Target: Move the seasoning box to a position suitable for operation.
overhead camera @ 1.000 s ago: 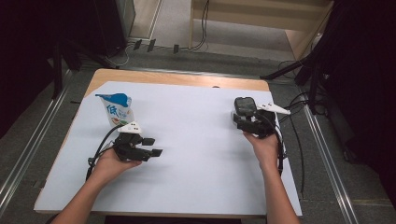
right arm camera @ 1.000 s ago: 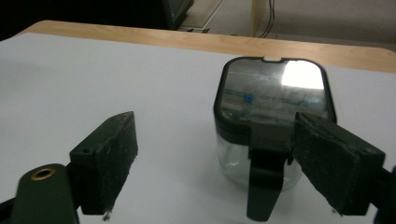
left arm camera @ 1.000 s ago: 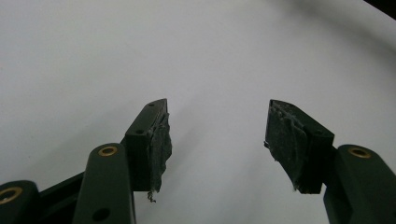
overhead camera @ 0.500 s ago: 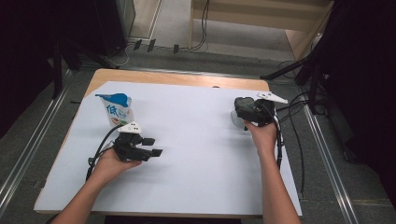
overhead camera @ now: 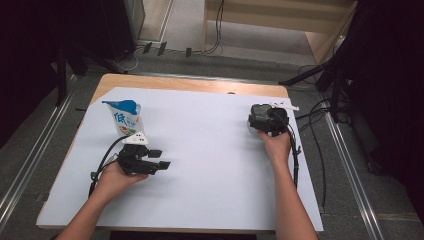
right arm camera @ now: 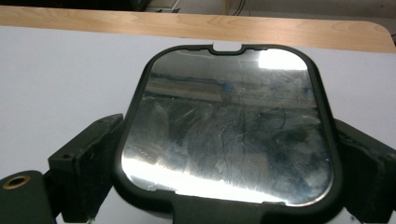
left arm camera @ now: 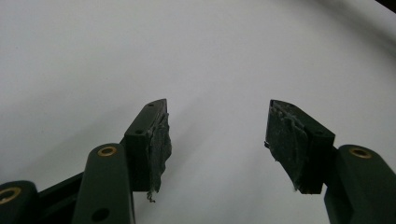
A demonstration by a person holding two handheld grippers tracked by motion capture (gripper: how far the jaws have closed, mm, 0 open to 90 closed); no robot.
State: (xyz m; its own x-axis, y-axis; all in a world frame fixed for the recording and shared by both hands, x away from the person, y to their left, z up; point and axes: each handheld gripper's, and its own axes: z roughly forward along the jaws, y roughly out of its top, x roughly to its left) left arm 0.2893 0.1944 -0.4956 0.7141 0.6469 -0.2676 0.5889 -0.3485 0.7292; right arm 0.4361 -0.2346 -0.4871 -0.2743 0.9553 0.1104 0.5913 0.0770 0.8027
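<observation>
dark-lidded container (right arm camera: pixel 229 130) lies flat, apparently pointing away.

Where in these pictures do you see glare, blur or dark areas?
Right gripper view: bright glare streaks on the black-rimmed glossy lid. Left gripper view: the white table sheet is soft, evenly lit. High view: surroundings very dark, the blue-and-white pouch well lit.

lid (right arm camera: pixel 229 126): glossy, scratched mirror face, black plastic rim | counter (overhead camera: pixel 215 165): matt white sheet, wood edge | fingers (left arm camera: pixel 159 144): rough grey pads
</observation>
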